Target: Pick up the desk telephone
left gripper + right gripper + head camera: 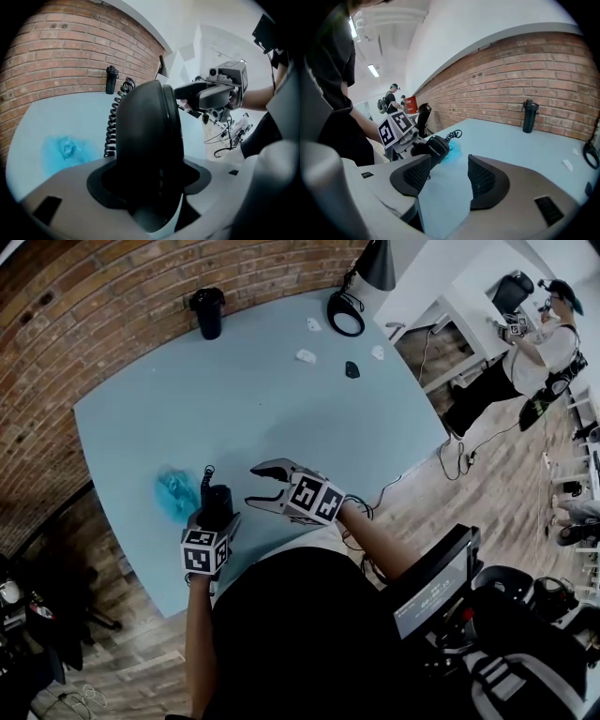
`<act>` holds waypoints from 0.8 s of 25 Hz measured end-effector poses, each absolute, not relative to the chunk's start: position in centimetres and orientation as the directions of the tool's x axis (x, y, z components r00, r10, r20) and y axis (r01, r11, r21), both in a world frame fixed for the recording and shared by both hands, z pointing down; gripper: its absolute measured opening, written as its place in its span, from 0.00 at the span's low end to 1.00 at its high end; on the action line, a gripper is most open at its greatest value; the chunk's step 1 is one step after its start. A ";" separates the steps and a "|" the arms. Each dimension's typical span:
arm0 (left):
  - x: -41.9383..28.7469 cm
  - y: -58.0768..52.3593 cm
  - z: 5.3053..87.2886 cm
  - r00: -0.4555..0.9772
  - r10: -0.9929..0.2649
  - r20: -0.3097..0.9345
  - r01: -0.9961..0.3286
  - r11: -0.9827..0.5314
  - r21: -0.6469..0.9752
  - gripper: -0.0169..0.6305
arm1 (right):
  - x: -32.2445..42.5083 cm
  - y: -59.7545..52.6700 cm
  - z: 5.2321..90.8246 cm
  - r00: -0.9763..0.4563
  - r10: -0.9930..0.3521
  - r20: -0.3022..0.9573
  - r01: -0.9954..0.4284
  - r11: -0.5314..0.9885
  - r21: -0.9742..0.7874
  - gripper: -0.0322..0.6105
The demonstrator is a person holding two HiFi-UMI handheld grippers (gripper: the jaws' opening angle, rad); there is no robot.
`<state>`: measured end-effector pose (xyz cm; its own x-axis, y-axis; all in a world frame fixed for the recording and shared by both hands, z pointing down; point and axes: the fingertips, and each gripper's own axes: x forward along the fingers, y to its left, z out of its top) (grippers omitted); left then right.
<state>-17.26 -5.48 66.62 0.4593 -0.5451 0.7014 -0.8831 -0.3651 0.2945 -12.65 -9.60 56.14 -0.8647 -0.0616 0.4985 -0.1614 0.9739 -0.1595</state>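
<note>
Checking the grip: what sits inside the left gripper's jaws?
A black telephone handset fills the left gripper, its coiled cord trailing behind. The handset's bulk covers the table straight beyond it.

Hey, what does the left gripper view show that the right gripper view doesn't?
Only the left gripper view: the right gripper seen from outside.
Only the right gripper view: the marker cube on the left gripper, a distant person, and white bits on the table.
Both: the handset clamped in the left gripper, its coiled cord, the blue patch, the black bottle and the brick wall.
</note>
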 end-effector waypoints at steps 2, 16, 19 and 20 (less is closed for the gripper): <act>-17.2 -5.4 66.7 0.463 -0.545 0.699 -0.883 -0.355 0.308 0.51 | -12.3 -9.0 56.9 -0.863 -0.059 0.502 -0.180 0.964 -0.195 0.48; -18.2 -5.1 68.2 0.449 -0.541 0.711 -0.893 -0.297 0.337 0.51 | -12.0 -6.2 62.3 -0.835 -0.025 0.549 -0.227 0.925 -0.303 0.43; -17.8 -5.4 67.9 0.451 -0.551 0.702 -0.892 -0.300 0.337 0.51 | -11.8 -5.6 62.9 -0.823 -0.015 0.568 -0.219 0.931 -0.293 0.42; -17.7 -5.5 67.8 0.451 -0.554 0.700 -0.892 -0.303 0.335 0.51 | -11.8 -5.5 63.0 -0.820 -0.014 0.572 -0.217 0.933 -0.288 0.42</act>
